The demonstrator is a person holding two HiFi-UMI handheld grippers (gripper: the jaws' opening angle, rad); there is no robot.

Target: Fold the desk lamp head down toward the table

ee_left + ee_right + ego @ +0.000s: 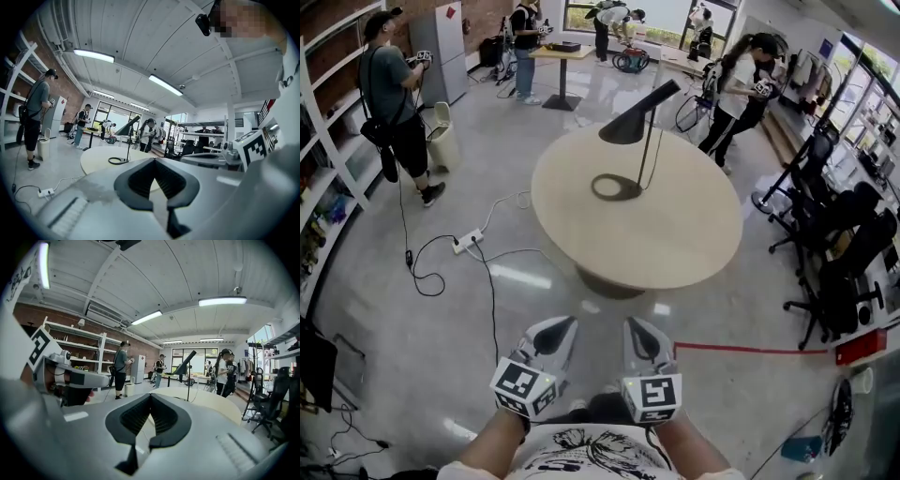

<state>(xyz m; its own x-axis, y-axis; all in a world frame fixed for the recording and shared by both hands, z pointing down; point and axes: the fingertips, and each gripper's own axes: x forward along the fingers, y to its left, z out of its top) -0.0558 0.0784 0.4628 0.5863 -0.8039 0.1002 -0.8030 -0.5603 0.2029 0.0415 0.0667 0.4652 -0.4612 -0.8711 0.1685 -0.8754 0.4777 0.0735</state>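
A black desk lamp [633, 120] stands on the round beige table [675, 244], its cone head tilted up on a thin stem above a ring base [616, 187]. Its cord runs across the tabletop. Both grippers are held close to my body, well short of the table and far from the lamp. My left gripper [566, 322] is shut and holds nothing, and so is my right gripper [633, 325]. The left gripper view shows the lamp [127, 126] far beyond the closed tips [154, 160]. In the right gripper view the lamp [186, 363] is likewise distant past the closed tips [150, 395].
A power strip [467, 242] and loose cables lie on the floor left of the table. Black office chairs [844, 253] crowd the right side, by a red floor line [741, 350]. Several people stand around the room; one [394, 103] is by the left shelves and a bin [441, 131].
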